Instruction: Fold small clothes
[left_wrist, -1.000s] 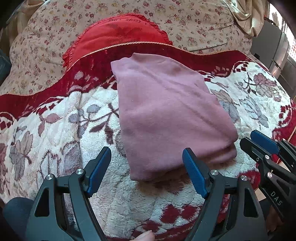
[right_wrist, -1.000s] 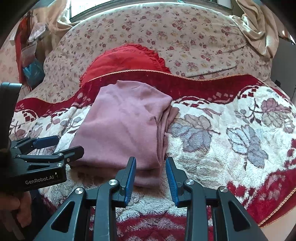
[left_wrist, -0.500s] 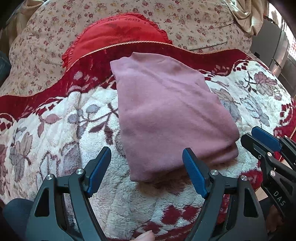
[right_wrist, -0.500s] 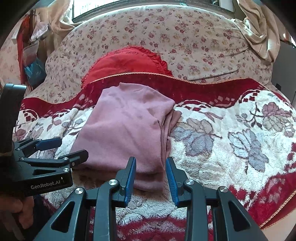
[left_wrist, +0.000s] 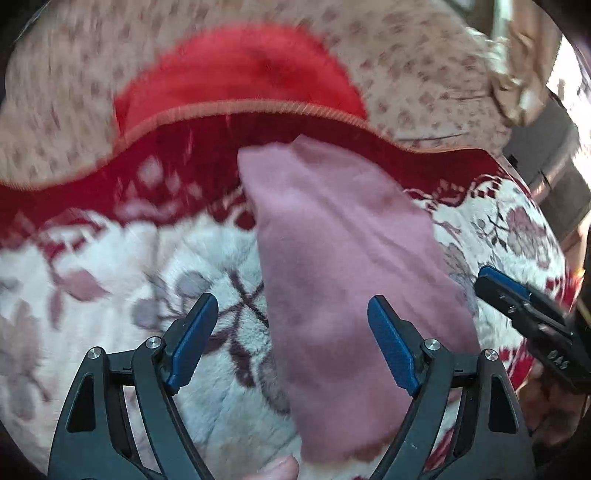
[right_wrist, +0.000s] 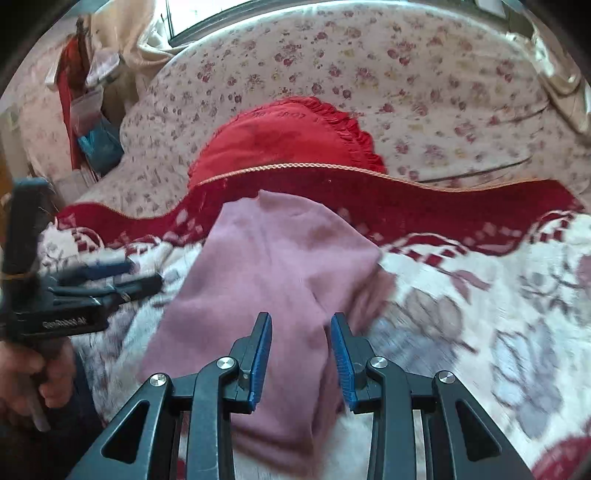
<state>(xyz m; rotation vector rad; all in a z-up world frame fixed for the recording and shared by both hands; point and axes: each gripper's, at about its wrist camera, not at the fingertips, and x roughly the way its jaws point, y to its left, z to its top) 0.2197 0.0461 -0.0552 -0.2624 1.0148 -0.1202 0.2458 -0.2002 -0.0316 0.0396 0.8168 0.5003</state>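
Observation:
A folded mauve garment (left_wrist: 343, 258) lies on the red-and-white floral blanket (left_wrist: 110, 266). My left gripper (left_wrist: 291, 306) hovers over the garment's near left part. Its jaws are opening, the left edge of the cloth shows between them, and the pads do not press on it. My right gripper (right_wrist: 301, 321) hangs over the garment (right_wrist: 273, 266) near its right folded edge, jaws narrowly apart and gripping nothing. Each gripper also shows in the other's view: the right gripper (left_wrist: 517, 295) at the right edge, the left gripper (right_wrist: 110, 273) at the left, held by a hand (right_wrist: 33, 373).
A red frilled cushion (right_wrist: 288, 136) lies just behind the blanket's gold-corded edge. A flowered quilt (right_wrist: 369, 62) rises behind it. Clutter with a blue bag (right_wrist: 99, 144) stands at the far left, and dark furniture (left_wrist: 546, 155) at the right beyond the bed.
Both grippers have moved forward over the garment, which now reaches down between the fingers in each view. The left gripper has rolled a little. The garment itself lies as before.

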